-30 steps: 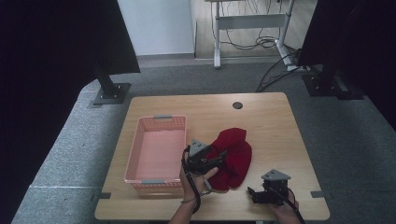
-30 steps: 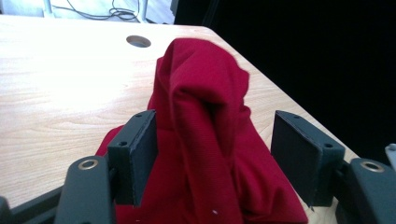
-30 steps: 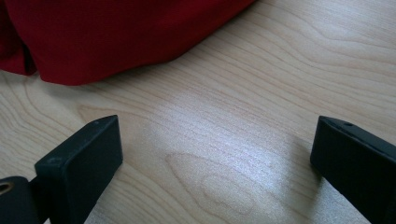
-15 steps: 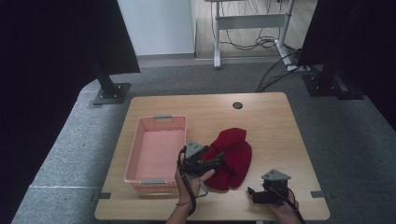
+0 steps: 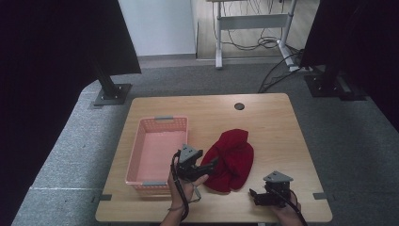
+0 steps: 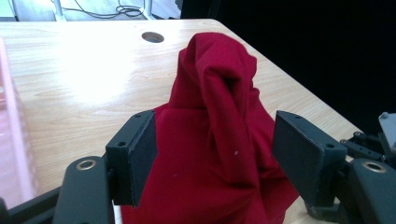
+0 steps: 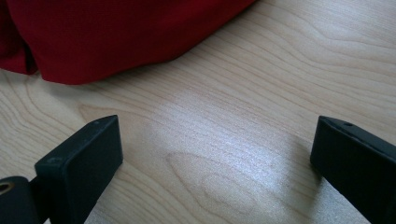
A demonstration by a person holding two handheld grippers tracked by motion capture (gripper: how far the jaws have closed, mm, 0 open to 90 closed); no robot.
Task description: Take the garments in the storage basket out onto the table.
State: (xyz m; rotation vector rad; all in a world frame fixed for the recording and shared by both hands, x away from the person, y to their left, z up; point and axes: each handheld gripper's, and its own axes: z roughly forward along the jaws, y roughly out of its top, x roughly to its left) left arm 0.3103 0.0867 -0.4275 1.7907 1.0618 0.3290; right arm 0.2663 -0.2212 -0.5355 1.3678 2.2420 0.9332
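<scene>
Red cloth (image 5: 230,159) lies bunched mid-bench (image 5: 273,122), beside the pink basket (image 5: 157,153). I see my left tool (image 6: 212,154) spread wide around its near edge; my right tool (image 7: 215,163) gapes wide nearby.

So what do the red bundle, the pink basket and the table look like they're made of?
Red bundle: soft matte woven cloth, judging by its folds. Pink basket: probably moulded plastic, with perforated walls. Table: pale wood or wood-look laminate, with visible grain and a slight sheen.
</scene>
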